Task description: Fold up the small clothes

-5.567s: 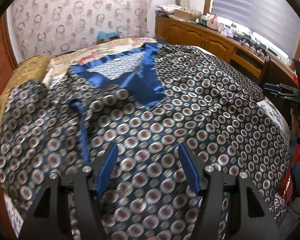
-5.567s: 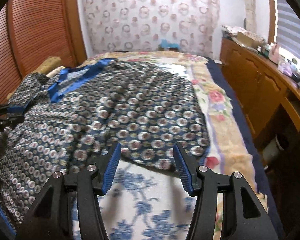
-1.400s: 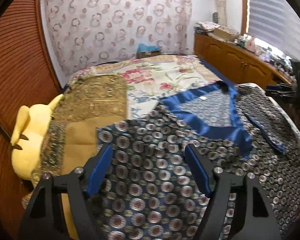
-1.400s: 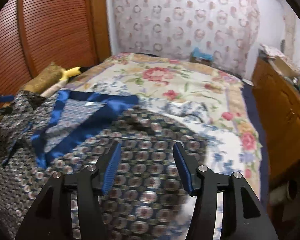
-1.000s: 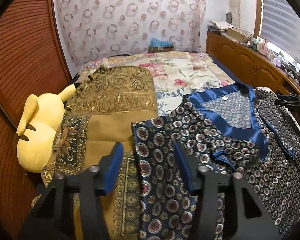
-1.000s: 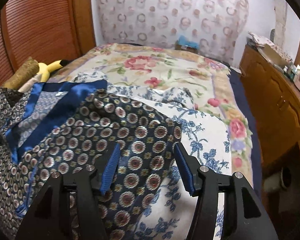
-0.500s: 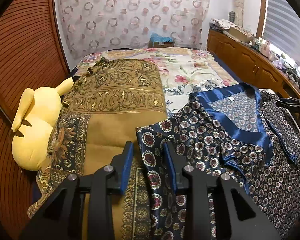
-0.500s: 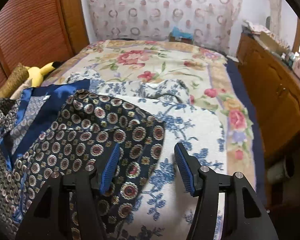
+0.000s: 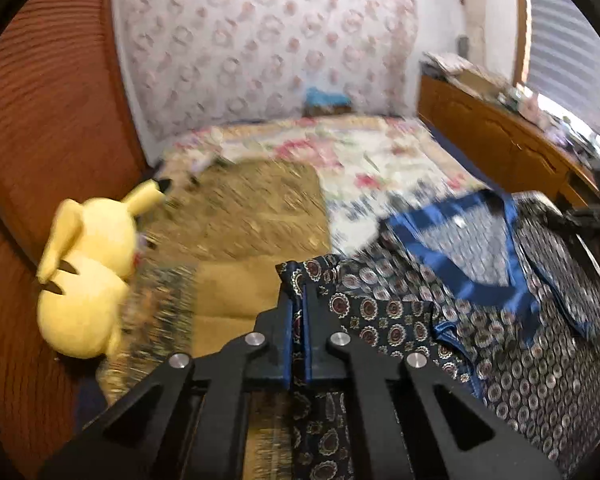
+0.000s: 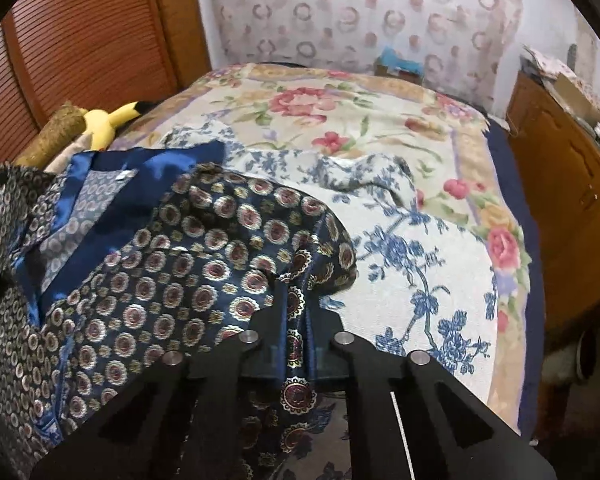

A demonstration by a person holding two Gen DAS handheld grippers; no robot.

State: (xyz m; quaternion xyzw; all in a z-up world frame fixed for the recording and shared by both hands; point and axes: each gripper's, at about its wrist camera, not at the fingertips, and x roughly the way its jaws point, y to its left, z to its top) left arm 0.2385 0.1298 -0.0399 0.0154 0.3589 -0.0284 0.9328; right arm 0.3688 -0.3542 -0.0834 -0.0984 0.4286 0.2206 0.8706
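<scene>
Both views sit on the grippers, looking forward and downward along the fingers; the left gripper (image 9: 298, 300) fills the bottom of its view, close over the garment (image 9: 380, 312) at the bed's left side, facing the far wall (image 9: 260, 40), with the plush (image 9: 88, 276) at left and the cabinet (image 9: 500, 140) at right; the right gripper (image 10: 296, 312) view sits close over the same garment (image 10: 204, 264), facing that wall (image 10: 360, 12); both share the bed (image 10: 440, 260), plush (image 10: 104, 124) and cabinet (image 10: 572, 168).
</scene>
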